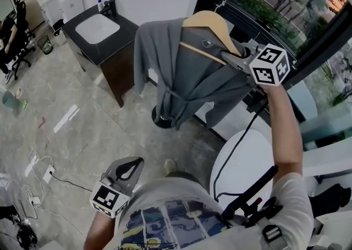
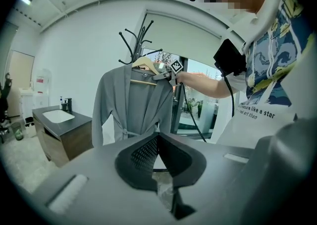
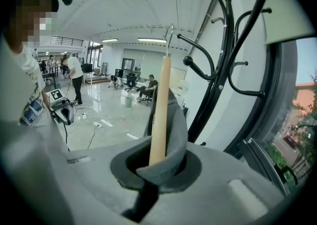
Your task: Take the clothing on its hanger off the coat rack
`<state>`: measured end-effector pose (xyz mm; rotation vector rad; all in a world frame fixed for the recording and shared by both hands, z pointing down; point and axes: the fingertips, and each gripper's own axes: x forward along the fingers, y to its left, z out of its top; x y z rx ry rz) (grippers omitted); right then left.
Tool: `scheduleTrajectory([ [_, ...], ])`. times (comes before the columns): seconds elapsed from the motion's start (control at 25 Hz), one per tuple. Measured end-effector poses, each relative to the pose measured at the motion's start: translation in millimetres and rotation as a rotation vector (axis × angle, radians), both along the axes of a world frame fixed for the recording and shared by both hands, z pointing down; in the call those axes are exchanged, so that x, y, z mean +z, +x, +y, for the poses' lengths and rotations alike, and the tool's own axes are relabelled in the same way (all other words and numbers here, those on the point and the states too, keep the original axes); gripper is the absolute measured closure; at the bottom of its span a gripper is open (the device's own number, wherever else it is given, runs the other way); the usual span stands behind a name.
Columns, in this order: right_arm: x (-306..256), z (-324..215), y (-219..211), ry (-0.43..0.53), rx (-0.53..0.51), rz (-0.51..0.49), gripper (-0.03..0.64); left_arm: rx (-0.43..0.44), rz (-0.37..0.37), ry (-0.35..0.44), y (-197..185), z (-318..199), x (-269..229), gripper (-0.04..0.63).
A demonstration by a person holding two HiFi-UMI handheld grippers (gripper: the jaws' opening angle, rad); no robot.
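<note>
Right tongs (image 3: 158,162) are clamping the wooden hanger (image 3: 159,110) carrying the grey robe (image 1: 165,61), just beside the coat rack (image 3: 223,60). Robe fabric is hiding the pads' contact. Left tongs (image 2: 157,142) are hanging low, together and empty.

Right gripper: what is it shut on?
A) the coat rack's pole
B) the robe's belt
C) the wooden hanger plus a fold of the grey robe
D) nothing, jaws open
C: in the right gripper view the right gripper has its jaws pinched on the wooden hanger and a fold of the grey robe, while the coat rack stands apart to the right.
</note>
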<state>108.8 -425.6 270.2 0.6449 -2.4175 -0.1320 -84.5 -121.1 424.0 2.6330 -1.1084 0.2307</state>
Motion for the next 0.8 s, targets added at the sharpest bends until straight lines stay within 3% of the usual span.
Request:
scheduleTrajectory([
  [0.8,6.2,161.6,-27.1,0.000,0.004,-0.040,0.615,0.131,-0.008,0.019,-15.0,90.5,-0.3,0.592],
])
